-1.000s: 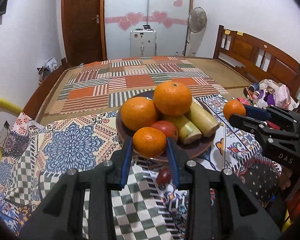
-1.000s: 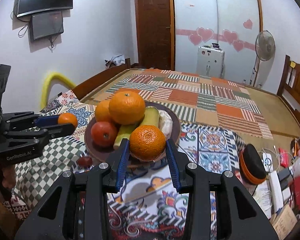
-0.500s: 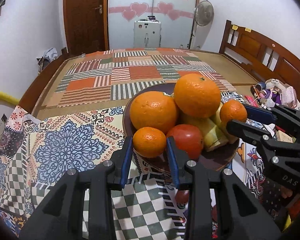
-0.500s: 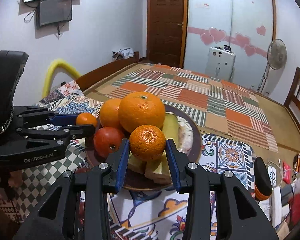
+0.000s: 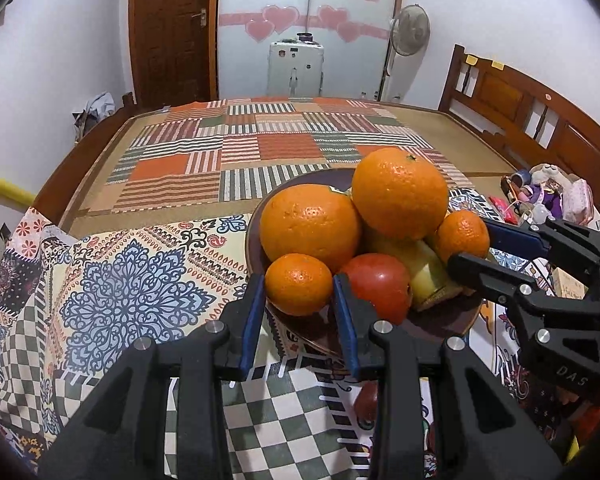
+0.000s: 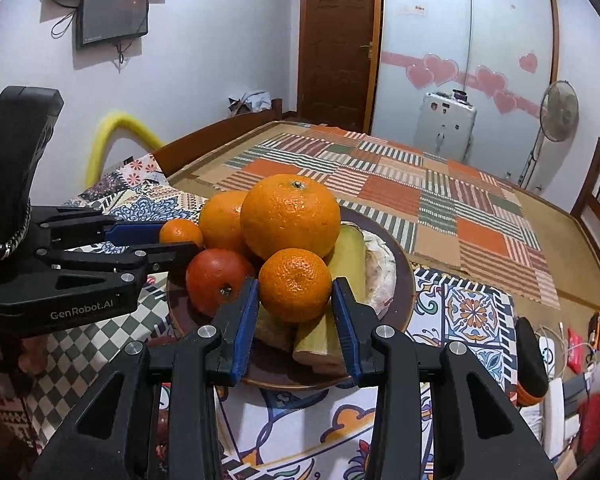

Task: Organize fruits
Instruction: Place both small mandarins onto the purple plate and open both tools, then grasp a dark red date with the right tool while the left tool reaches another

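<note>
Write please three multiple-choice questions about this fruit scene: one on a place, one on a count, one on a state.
1. Where does the red tomato lie? A on the brown plate; B on the striped mat; C on the floor.
2. How many large oranges are on the plate? A one; B two; C four.
3. The right gripper is: A open and empty; B shut on a small mandarin; C shut on a banana.
Answers: A, it rests among the plate's fruit; B, two big ones are piled there; B, both pads press the mandarin.

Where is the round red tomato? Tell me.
The round red tomato lies on the brown plate's near side, below two big oranges, right of the left claw's small mandarin.
</note>
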Tool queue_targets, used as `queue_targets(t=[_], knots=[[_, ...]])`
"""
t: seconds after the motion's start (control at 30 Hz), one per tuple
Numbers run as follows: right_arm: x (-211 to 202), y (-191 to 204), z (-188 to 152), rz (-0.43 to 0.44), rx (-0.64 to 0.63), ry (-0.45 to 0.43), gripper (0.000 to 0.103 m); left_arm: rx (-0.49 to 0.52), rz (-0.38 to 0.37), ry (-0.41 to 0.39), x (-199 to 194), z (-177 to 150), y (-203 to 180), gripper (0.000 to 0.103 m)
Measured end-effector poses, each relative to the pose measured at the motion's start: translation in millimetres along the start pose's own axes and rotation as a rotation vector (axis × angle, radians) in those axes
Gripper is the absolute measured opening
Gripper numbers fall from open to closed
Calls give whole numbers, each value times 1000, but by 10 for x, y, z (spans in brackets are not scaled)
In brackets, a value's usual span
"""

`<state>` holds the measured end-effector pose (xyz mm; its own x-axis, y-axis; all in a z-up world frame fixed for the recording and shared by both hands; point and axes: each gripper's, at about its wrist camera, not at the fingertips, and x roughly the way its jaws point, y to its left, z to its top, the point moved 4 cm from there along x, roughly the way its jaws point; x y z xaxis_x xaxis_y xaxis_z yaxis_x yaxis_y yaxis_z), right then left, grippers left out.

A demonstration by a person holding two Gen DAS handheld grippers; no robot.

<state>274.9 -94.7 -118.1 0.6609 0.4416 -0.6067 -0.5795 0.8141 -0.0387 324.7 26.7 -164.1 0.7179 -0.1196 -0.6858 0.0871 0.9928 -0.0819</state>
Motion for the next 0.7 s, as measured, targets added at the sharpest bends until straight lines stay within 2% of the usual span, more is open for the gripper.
queue_targets(t=[0.13, 0.23, 0.53, 0.7], knots=[[4, 19, 2, -9, -10, -2, 35, -3, -3, 3, -9, -24, 21, 37], [2, 21, -2, -7, -8, -2, 35, -14, 17, -2, -28, -36, 65, 51], [-18, 34, -6, -2, -3, 4, 36, -2, 19, 0, -93, -68, 57, 51], [-47, 37, -13, -2, -1, 0, 37, 13, 6, -11, -217, -103, 16, 57]])
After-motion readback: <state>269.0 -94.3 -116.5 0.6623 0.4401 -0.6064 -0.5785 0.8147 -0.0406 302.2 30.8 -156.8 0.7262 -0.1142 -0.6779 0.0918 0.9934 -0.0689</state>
